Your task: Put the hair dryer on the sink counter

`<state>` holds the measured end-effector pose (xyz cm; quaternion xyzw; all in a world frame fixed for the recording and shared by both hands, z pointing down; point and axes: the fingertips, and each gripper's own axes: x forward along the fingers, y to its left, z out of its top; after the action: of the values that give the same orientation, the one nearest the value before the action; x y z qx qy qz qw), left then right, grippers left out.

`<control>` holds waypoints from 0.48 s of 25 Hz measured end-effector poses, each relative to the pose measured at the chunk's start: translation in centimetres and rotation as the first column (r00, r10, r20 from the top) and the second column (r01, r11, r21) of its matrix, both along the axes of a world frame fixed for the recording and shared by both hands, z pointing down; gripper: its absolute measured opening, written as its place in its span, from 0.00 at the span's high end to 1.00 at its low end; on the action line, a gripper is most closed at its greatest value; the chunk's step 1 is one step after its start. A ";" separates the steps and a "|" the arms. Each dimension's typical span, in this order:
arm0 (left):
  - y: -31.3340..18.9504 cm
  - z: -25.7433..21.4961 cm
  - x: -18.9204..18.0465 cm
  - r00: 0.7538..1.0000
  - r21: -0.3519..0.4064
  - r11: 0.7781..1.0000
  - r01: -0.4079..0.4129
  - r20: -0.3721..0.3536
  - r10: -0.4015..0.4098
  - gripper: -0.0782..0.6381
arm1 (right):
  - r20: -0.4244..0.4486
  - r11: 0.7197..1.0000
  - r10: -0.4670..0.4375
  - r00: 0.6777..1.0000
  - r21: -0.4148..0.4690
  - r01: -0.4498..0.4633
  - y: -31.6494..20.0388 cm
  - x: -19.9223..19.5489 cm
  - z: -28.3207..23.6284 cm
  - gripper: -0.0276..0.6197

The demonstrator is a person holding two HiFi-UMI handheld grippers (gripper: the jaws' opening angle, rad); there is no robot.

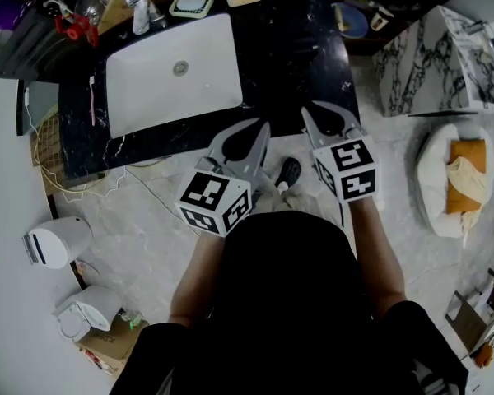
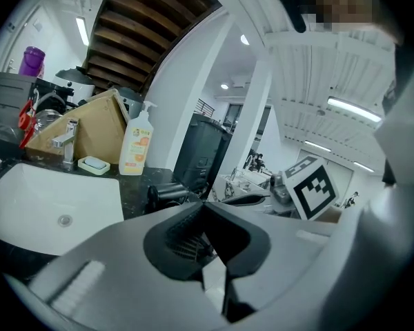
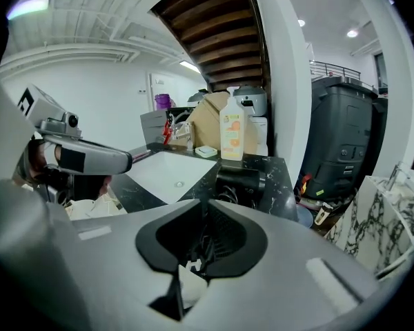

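Resting hair dryer (image 3: 243, 180), just beyond right hand-held gripper (image 3: 206, 202)

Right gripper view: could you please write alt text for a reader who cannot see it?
The right hand-held gripper, jaws together, points at a black hair dryer lying on the dark marble counter beside a white sink. An orange-labelled bottle stands behind it.

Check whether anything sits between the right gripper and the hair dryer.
Nothing visible does. The hair dryer lies on the black counter just past the right gripper, beside the sink.
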<state>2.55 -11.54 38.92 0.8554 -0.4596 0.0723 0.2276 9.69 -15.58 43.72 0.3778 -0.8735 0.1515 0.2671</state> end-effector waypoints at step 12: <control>2.1 -1.5 -1.9 0.993 0.016 0.993 -0.116 0.004 0.116 0.89 | 0.047 0.991 0.116 0.992 0.063 -0.119 3.5 -1.5 -3.5 0.93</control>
<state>0.64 -9.45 37.37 0.8825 -0.4099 0.0830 0.2153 8.17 -12.12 40.24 0.4338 -0.8598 0.1466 0.2261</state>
